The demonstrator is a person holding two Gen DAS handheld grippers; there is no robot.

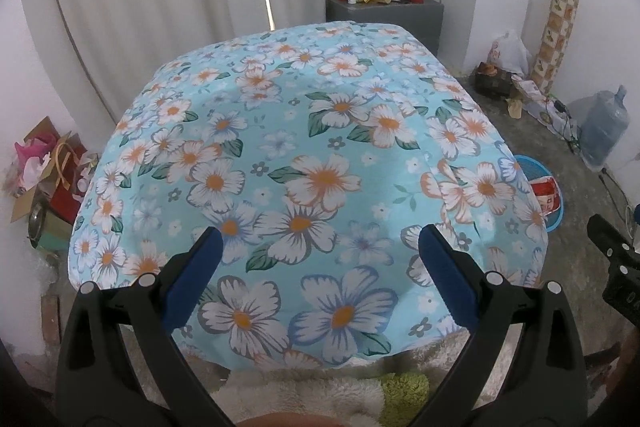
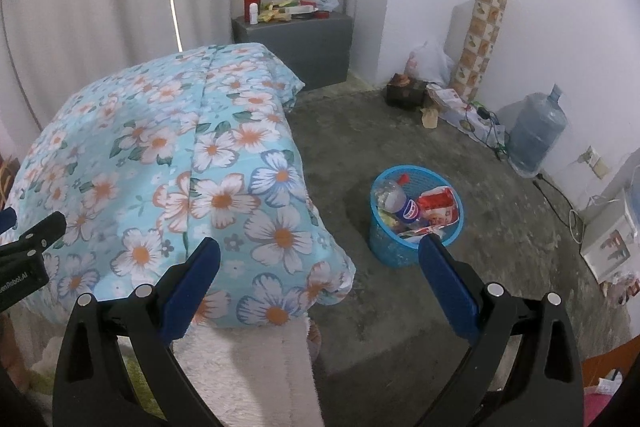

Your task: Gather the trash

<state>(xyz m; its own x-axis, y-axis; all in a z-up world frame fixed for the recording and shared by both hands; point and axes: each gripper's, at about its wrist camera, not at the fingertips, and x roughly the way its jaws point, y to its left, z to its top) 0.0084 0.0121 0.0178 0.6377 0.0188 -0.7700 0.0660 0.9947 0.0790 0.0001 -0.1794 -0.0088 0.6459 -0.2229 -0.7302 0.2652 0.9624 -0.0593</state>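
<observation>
Trash basket full, both grippers empty

Fingers on my left gripper (image 1: 320,247) are spread wide over the floral cloth (image 1: 304,163), gripping nothing. My right gripper (image 2: 320,259) is equally wide and empty. From the right wrist, the blue basket (image 2: 390,251) stands on the concrete floor (image 2: 500,227) at about one o'clock, just beside the cloth's edge, with a plastic bottle (image 2: 394,197) and a red wrapper (image 2: 438,209) inside.

Both wrist views look forward and down along their own fingers. Ahead of the left lies the floral bedspread (image 1: 304,163), close. The right faces further right, sharing the bedspread and the blue basket (image 2: 414,219) on the floor.
</observation>
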